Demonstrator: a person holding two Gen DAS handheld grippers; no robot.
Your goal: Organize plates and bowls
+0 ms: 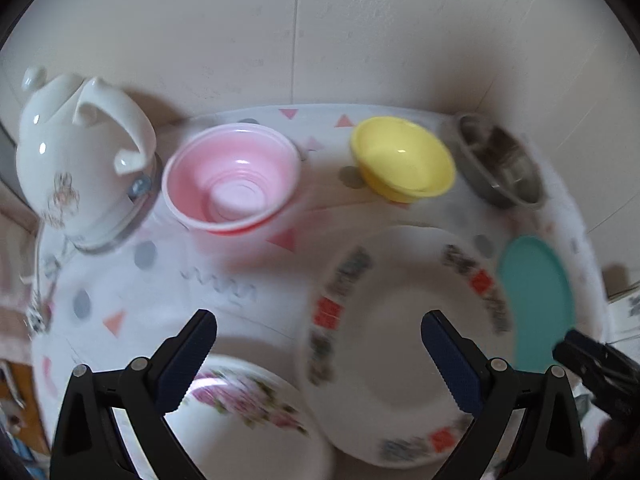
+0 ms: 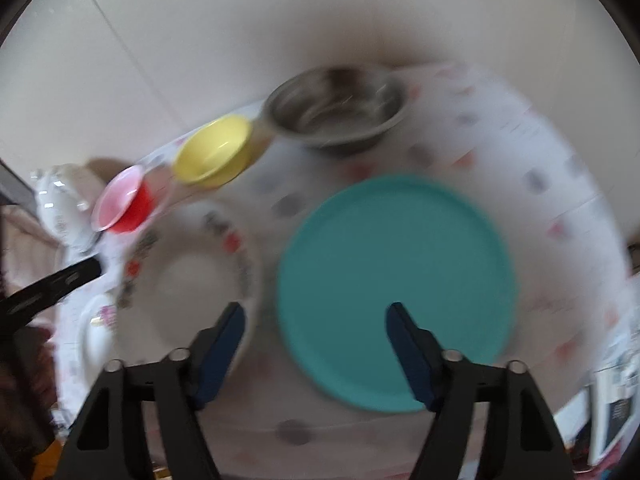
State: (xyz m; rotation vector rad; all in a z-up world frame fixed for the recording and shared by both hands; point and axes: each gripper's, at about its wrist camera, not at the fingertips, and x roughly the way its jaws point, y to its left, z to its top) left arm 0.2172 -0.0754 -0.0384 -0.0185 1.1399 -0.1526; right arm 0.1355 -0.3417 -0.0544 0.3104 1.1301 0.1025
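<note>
Left gripper (image 1: 319,330): two black plastic fingers of angular, triangulated form with cut-out windows in the lower arms, each joined by round silver pivot pins, two per side, and each tipped on its inner face with a dark navy ribbed pad (image 1: 182,364). Right gripper (image 2: 315,322): same make, black fingers with triangular cut-outs, paired silver pins at the joints, navy blue inner pads (image 2: 218,354) with fine ridging. Seen from the opposite camera, each unit shows as a matt black bar with slotted openings along its side
</note>
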